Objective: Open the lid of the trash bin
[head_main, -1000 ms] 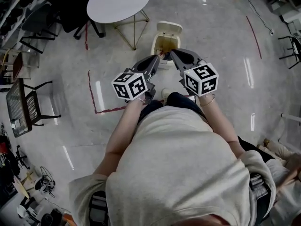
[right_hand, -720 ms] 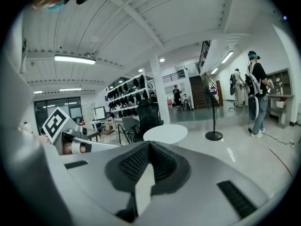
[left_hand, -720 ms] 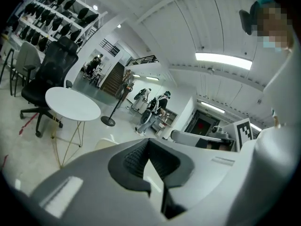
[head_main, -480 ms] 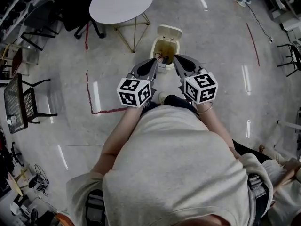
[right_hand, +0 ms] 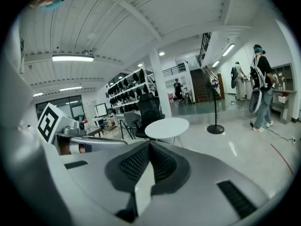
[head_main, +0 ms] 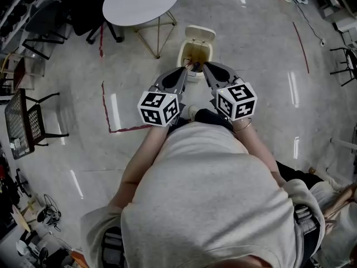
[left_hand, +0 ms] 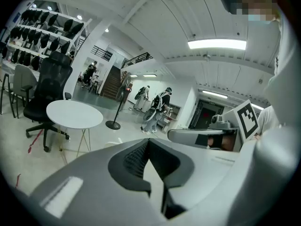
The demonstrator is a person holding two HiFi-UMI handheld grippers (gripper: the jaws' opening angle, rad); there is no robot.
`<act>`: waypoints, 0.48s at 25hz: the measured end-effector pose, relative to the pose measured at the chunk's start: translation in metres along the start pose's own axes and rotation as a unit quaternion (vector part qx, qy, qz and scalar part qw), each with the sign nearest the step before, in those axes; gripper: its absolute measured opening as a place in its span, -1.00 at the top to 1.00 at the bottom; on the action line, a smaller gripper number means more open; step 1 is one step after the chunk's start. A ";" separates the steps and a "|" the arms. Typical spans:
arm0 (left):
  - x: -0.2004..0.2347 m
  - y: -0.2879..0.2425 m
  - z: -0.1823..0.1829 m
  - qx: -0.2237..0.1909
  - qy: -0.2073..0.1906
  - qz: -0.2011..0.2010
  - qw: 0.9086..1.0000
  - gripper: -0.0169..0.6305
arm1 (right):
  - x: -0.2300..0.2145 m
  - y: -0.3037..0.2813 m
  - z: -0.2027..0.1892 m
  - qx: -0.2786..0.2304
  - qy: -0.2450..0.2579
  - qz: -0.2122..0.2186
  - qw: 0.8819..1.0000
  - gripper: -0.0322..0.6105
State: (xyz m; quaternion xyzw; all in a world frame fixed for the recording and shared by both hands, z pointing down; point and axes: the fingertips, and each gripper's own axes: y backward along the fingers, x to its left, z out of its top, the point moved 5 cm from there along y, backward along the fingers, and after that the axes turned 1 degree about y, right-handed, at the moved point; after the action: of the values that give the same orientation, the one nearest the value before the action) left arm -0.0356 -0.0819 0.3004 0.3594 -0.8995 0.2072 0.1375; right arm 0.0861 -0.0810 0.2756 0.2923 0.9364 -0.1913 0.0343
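Observation:
A cream trash bin (head_main: 184, 50) stands on the floor ahead of the person in the head view. Its lid (head_main: 200, 33) is tipped up at the back, and the brownish inside shows. My left gripper (head_main: 184, 71) and right gripper (head_main: 204, 67) are held side by side just before the bin's near rim, tips pointing at it. Both are shut with nothing between the jaws. In the left gripper view the left gripper (left_hand: 148, 141) has its jaws closed, as does the right gripper (right_hand: 149, 144) in the right gripper view. Neither of those views shows the bin.
A round white table (head_main: 140, 1) stands left of the bin, with a black office chair (head_main: 83, 10) behind it. A mesh chair (head_main: 30, 126) sits at far left. Red tape lines (head_main: 106, 108) mark the floor. People stand far off (left_hand: 162, 100).
Almost nothing differs. Both grippers stay shut in front of the bin, and the lid stays up. The view has only shifted a little.

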 end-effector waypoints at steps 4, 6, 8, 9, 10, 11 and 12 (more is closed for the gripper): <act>-0.003 -0.002 0.003 0.001 0.001 -0.014 1.000 0.92 | -0.001 0.000 0.001 -0.003 0.000 0.004 1.000 0.88; -0.003 -0.003 0.004 0.001 0.000 -0.015 1.000 0.92 | -0.001 0.000 0.001 -0.002 0.001 0.004 1.000 0.88; -0.003 -0.003 0.002 0.003 0.000 -0.016 1.000 0.92 | 0.000 0.000 0.000 0.001 0.002 0.004 1.000 0.88; -0.003 -0.004 0.002 0.005 0.000 -0.017 1.000 0.92 | 0.000 0.000 -0.001 0.002 0.003 0.004 1.000 0.88; -0.003 -0.004 0.001 0.007 -0.001 -0.017 1.000 0.92 | 0.000 -0.001 -0.001 0.003 0.003 0.004 1.000 0.88; -0.003 -0.005 0.001 0.009 -0.002 -0.017 1.000 0.92 | 0.000 -0.001 -0.001 0.004 0.004 0.004 1.000 0.88; -0.003 -0.005 0.000 0.010 -0.002 -0.017 1.000 0.92 | 0.000 -0.001 -0.001 0.005 0.004 0.003 1.000 0.88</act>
State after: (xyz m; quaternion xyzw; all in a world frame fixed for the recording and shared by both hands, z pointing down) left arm -0.0302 -0.0836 0.3002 0.3761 -0.8914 0.2136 0.1355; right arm 0.0857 -0.0810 0.2772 0.2963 0.9346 -0.1944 0.0298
